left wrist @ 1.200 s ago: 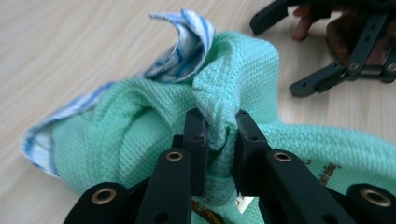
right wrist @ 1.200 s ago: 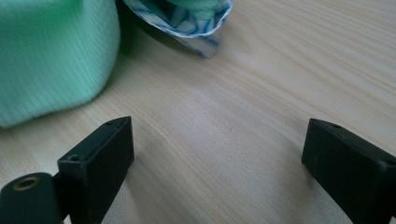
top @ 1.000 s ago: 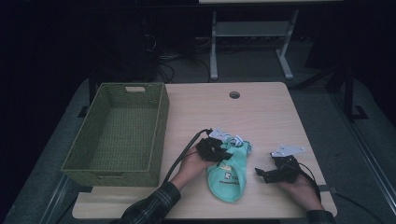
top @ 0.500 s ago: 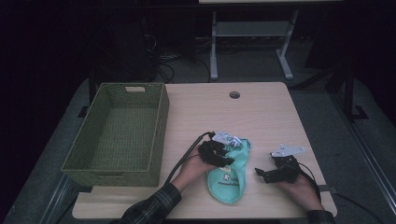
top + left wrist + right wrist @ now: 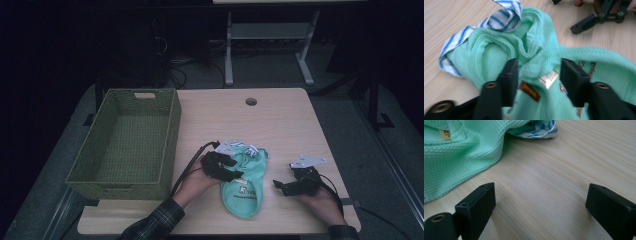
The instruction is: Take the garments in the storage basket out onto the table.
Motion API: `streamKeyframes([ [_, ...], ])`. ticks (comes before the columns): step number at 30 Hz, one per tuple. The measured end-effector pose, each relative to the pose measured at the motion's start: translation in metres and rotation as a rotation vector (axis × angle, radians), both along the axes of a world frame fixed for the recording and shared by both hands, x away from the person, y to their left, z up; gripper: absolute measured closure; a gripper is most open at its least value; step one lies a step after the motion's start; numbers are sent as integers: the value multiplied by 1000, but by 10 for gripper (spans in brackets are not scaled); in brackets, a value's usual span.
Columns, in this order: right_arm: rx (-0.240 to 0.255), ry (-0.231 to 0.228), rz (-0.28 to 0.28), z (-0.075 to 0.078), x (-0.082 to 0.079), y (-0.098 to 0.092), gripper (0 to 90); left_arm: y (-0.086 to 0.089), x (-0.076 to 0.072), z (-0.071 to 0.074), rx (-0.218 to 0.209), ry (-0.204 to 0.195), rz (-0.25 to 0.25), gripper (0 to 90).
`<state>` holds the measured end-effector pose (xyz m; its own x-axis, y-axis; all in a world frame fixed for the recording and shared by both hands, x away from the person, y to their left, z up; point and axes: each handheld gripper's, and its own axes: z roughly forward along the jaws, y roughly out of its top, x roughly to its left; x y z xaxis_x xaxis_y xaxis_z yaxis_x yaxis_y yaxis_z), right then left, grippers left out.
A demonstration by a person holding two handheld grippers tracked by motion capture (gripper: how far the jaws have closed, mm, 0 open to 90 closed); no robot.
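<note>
Left tool (image 5: 231,172) jaws just opened over green garment (image 5: 247,186) — released, right tool (image 5: 284,187) wide — unmoved.

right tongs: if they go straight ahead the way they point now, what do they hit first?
Probably the green garment. The right tongs stand open over bare table, and the cloth's edge lies ahead and left. Depth is unclear; a dead-centre line may skim past its striped edge.

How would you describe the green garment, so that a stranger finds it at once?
On the wooden table, right of the woven green basket, lies a crumpled mint-green garment between the two hand-held grippers. It is the only cloth there, waffle-knit with a blue-and-white striped trim.
</note>
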<state>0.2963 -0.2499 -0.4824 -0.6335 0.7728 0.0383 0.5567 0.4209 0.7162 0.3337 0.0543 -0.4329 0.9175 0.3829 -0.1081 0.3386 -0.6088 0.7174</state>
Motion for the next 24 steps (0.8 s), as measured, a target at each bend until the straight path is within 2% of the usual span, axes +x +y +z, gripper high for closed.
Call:
streamKeyframes([
  [3, -1, 0, 0, 0, 0, 0, 88, 6, -6, 1, 10, 4, -8, 612],
  [9, 0, 0, 0, 0, 0, 0, 88, 13, -21, 3, -11, 28, -14, 812],
  [11, -2, -4, 1, 0, 0, 0, 88, 13, -25, 2, 12, 44, -34, 885],
  [15, 0, 0, 0, 0, 0, 0, 88, 13, -35, 0, 57, 44, -63, 896],
  [24, -3, -3, 2, 0, 0, 0, 87, 20, -50, -8, 75, 61, -66, 893],
])
